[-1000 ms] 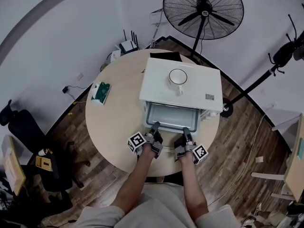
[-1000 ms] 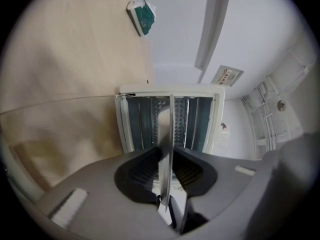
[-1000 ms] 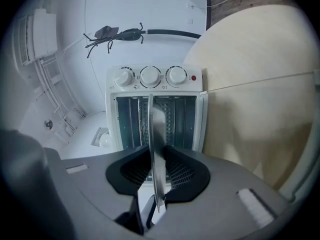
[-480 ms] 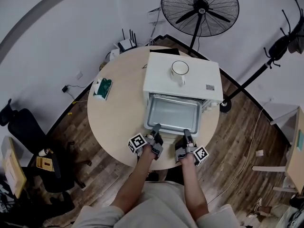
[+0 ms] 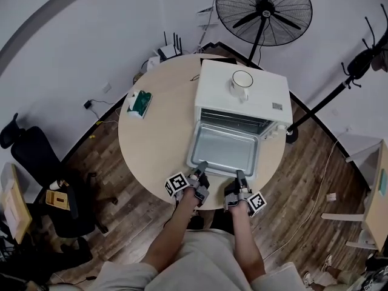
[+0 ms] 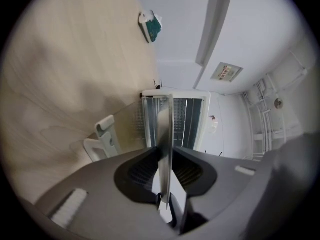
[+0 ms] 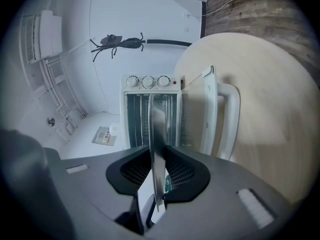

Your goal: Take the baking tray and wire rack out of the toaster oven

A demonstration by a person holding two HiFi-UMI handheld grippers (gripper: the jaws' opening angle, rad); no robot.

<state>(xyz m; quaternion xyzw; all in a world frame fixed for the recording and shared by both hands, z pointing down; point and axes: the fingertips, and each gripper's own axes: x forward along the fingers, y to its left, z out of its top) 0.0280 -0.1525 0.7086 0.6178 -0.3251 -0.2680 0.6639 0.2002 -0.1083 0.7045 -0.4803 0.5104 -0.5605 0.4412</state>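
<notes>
**Both tools clamped on the baking tray's near rim**

We see the left tool [image 5: 200, 166] and the right tool [image 5: 239, 175] side by side at the front edge of the round bench [image 5: 151, 150], each pointing towards the toaster oven [image 5: 245, 96]. In both gripper views the jaws stand only narrowly apart. A thin metal edge runs straight between them, and the ribbed pads press on it from both sides. That edge is the near rim of the baking tray [image 5: 223, 150], so each tool has hold of it. The tray lies out in front of the oven mouth, above the dropped glass door [image 7: 200, 114], with its far edge at the opening. A mug [image 5: 242, 80] stands on the oven's top.
</notes>
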